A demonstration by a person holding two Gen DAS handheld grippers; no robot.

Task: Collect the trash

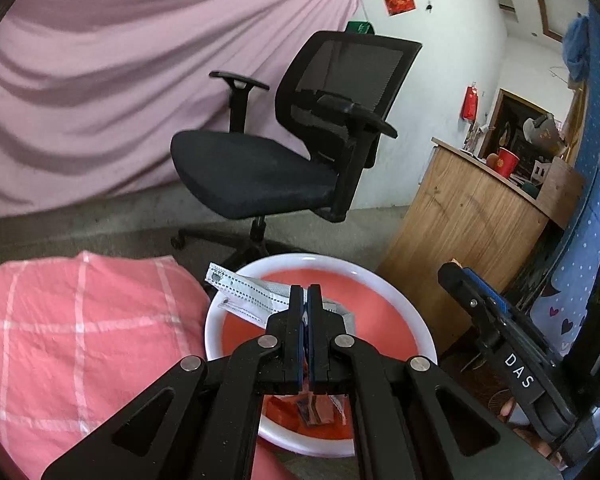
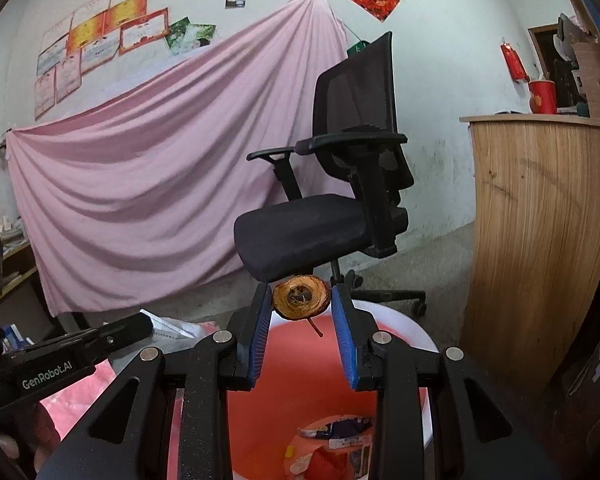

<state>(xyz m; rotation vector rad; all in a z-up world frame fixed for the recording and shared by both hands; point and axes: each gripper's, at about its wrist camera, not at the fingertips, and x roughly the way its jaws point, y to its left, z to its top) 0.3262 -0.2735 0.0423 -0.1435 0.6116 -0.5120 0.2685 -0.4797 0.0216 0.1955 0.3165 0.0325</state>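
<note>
A red bin with a white rim (image 1: 404, 312) stands on the floor below both grippers, with wrappers (image 1: 316, 412) at its bottom. My left gripper (image 1: 305, 294) is shut on a grey-white face mask (image 1: 244, 294), held over the bin's near-left rim. In the right wrist view my right gripper (image 2: 301, 300) holds a brown dried fruit piece (image 2: 300, 298) with a stem between its blue pads (image 2: 260, 332), above the bin (image 2: 396, 324). Wrappers (image 2: 336, 436) lie inside. The left gripper's body (image 2: 60, 360) and the mask (image 2: 168, 330) show at the left.
A black office chair (image 1: 284, 148) stands behind the bin, before a pink draped sheet (image 1: 100, 80). A wooden counter (image 1: 464, 224) with a red cup (image 1: 504, 162) is at the right. A pink checked cloth (image 1: 76, 340) lies left of the bin. The right gripper's body (image 1: 512, 360) shows at the right.
</note>
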